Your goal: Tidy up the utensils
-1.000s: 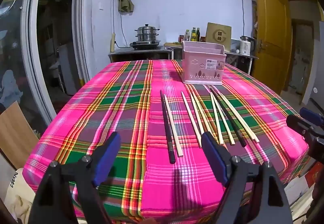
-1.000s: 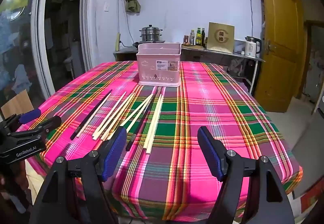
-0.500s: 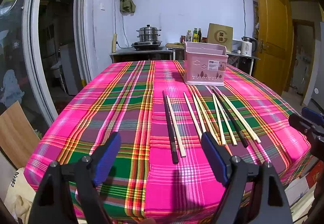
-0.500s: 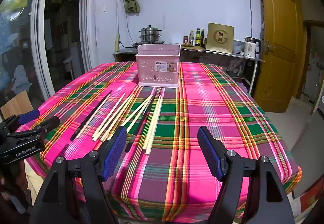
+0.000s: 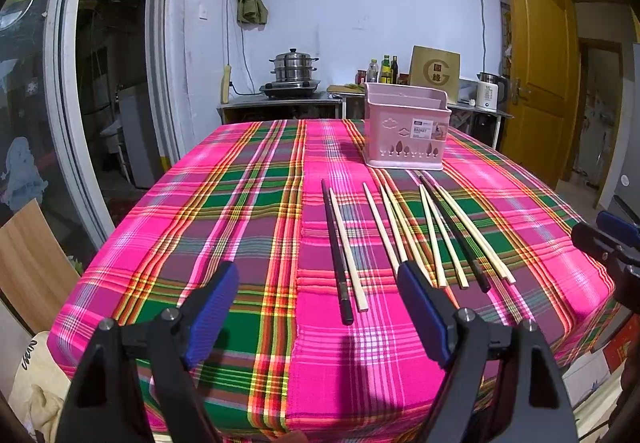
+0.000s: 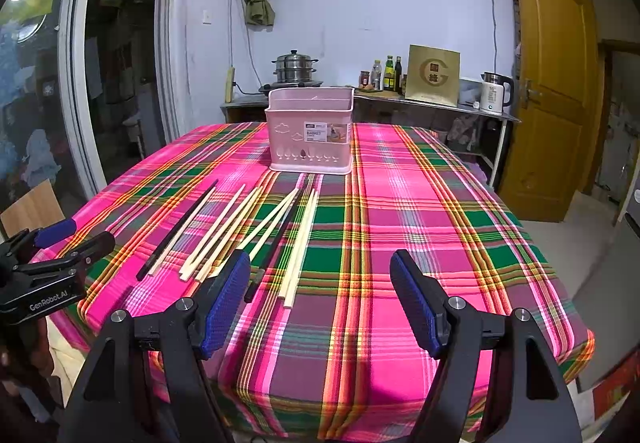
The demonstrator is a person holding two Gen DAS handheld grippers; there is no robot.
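Blue-padded, both the left hand-held gripper [image 5: 318,317] and the right hand-held gripper [image 6: 320,307] hang released and empty over the near edge of the pink plaid-covered surface [image 5: 224,227]. A good first pick, I judge, is one outer stick, gripped across its near end. Pale wooden chopsticks [image 5: 382,225] and two black chopsticks [image 5: 336,255] lie side by side before the empty pink plastic utensil basket [image 5: 404,135].

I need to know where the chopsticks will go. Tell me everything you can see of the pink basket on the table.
The pink basket looks like plastic, rectangular and open-topped, with a raised rim at the back and an inner divider. Its front has cloud and tree-shaped cutouts and a printed label. It stands upright on the plaid tablecloth, toward the far end, just beyond the chopsticks. Whether anything is inside cannot be seen. No hand-held gripper touches it.
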